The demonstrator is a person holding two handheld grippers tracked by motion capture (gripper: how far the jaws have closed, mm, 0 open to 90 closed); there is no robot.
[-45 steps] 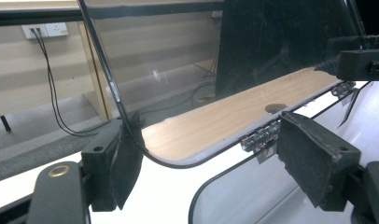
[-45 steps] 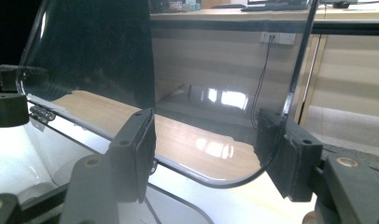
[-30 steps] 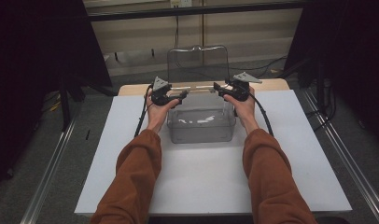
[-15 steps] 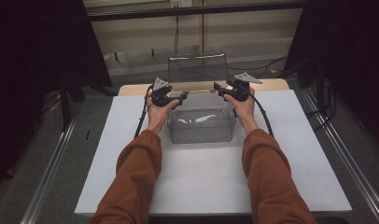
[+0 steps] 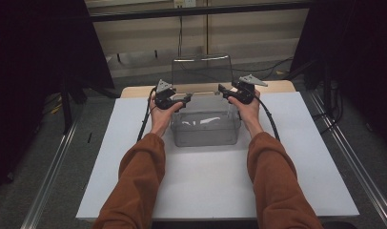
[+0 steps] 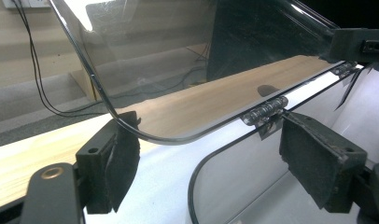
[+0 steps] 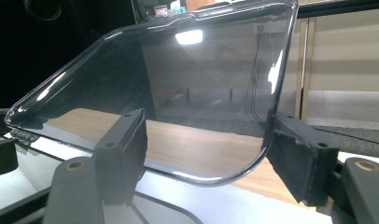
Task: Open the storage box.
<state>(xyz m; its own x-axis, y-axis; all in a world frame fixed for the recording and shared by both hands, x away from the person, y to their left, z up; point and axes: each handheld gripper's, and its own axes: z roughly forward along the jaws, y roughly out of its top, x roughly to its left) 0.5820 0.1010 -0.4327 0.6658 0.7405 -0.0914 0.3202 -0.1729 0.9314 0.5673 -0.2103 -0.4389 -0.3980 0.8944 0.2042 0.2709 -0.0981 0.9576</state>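
- The clear plastic box (image 5: 205, 126) sits in the middle of the white table (image 5: 301, 167).
- Its clear lid (image 5: 201, 71) stands almost straight up at the far side of the box, hinged along the back edge (image 6: 264, 112).
- The left gripper (image 5: 175, 100) and right gripper (image 5: 232, 91) are wide open, holding nothing, one at each bottom corner of the lid.
- Both are equally near.
- Compared with a second ago, the lid stands about the same; the hands barely moved.

boxes: 1 clear plastic box (image 5: 205, 129) | lids: 1 clear lid (image 5: 201, 69), hinged | hinges: 2 (image 6: 264, 111) | grippers: 2, left gripper (image 5: 186, 98), right gripper (image 5: 222, 90) | white boards: 1 (image 5: 215, 176) | tables: 1 (image 5: 134, 90)
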